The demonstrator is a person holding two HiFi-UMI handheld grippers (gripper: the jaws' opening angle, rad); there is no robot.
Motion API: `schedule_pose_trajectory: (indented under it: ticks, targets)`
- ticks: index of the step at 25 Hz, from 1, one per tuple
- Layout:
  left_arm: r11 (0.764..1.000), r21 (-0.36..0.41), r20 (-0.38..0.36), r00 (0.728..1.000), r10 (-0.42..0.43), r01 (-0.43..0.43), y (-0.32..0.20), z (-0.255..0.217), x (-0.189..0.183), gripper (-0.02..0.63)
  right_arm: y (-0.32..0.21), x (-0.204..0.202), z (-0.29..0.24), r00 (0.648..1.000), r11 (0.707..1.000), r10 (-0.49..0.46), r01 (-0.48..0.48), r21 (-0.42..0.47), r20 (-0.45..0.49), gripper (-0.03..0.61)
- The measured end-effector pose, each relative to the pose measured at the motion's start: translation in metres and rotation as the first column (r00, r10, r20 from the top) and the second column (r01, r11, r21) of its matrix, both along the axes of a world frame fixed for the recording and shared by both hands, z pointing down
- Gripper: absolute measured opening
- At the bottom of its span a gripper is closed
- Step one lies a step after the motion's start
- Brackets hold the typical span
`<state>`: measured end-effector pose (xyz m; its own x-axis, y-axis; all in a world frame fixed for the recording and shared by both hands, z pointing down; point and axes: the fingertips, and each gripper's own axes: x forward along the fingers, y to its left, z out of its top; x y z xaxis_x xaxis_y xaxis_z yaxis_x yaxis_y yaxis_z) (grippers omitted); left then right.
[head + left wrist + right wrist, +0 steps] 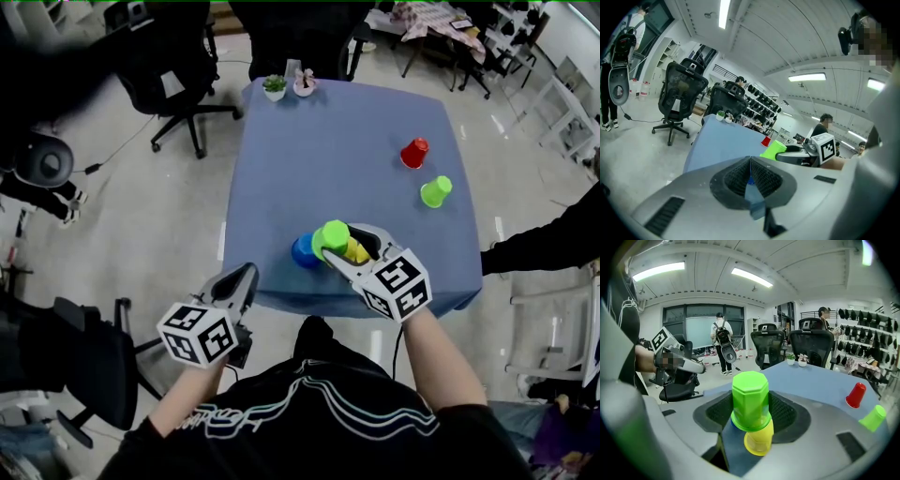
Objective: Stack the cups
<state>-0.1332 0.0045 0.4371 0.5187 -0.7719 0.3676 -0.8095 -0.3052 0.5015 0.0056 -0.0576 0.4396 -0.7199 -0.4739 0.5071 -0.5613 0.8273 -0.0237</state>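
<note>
On the blue table [328, 150], my right gripper [337, 240] [750, 404] is shut on an upturned green cup [330, 236] [750, 397] near the front edge. A blue cup [304, 251] stands just left of it. A yellow cup [357, 251] [758, 441] lies on its side between the jaws, below the green cup. A red cup [413, 153] [855, 395] and a second green cup [435, 191] [873, 418] sit far right on the cloth. My left gripper [246, 275] [750, 161] is shut and empty, off the table's front left corner.
Two small potted plants [275, 87] [305, 84] stand at the table's far edge. Black office chairs [178, 56] surround the far side and left. A person's dark sleeve [544, 244] reaches in at the right, near a white chair [553, 309].
</note>
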Motion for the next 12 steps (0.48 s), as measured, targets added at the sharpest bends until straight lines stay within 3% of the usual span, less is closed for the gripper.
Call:
schedule_pose_trajectory:
  ticks: [6, 12]
  targets:
    - [1.0, 0.003, -0.002, 1.0, 0.003, -0.003, -0.003, -0.001, 0.005, 0.025, 0.002, -0.001, 0.001, 1.0, 1.0, -0.025, 0.025, -0.003, -0.004, 0.253]
    - [1.0, 0.009, -0.003, 1.0, 0.005, -0.005, -0.011, -0.005, 0.007, 0.025, 0.009, 0.001, -0.018, 0.997, 0.997, -0.076, 0.076, 0.007, 0.033, 0.304]
